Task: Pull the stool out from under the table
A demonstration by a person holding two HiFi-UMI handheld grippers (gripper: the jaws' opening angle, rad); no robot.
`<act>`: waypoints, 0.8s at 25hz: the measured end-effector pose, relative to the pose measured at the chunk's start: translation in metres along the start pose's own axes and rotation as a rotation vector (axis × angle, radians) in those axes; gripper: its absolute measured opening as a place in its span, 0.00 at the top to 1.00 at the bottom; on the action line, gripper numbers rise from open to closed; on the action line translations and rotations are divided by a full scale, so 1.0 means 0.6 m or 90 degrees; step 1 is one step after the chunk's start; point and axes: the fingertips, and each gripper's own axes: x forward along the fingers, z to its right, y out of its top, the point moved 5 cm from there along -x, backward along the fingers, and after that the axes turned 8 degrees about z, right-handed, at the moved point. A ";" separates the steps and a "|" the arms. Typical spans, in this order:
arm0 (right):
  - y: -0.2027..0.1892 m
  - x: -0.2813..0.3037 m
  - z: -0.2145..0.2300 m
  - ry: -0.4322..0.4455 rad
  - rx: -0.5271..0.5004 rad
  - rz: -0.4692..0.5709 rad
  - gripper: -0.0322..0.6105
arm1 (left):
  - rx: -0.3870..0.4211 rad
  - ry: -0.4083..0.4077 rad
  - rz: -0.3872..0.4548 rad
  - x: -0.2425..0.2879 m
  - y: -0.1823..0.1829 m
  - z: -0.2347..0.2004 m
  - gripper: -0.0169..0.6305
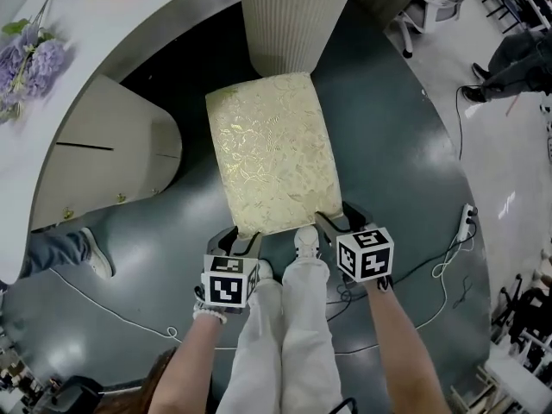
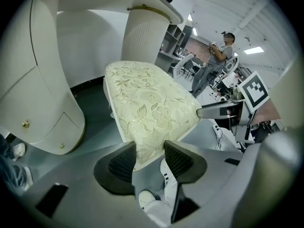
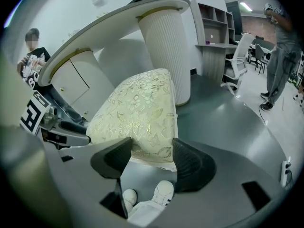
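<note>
The stool (image 1: pixel 272 149), with a cream and gold floral cushion, stands on the dark floor, its far end against the ribbed white table pedestal (image 1: pixel 297 15). My left gripper (image 1: pixel 239 241) is at the stool's near left corner. That corner (image 2: pixel 142 146) lies between the jaws, with a gap showing beside one pad. My right gripper (image 1: pixel 340 219) is at the near right corner. There the cushion edge (image 3: pixel 152 151) fills the space between the pads, and contact is unclear.
The curved white tabletop (image 1: pixel 112 37) with flowers (image 1: pixel 30 63) sweeps along the left above a cabinet (image 1: pixel 103 158). My own legs and shoes (image 1: pixel 297 244) are just behind the stool. Cables (image 1: pixel 444 270) trail on the floor to the right. People stand nearby (image 1: pixel 509 63).
</note>
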 end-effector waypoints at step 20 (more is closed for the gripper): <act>-0.122 -0.108 0.003 -0.069 0.077 -0.034 0.49 | 0.091 -0.049 -0.109 -0.024 -0.068 0.077 0.66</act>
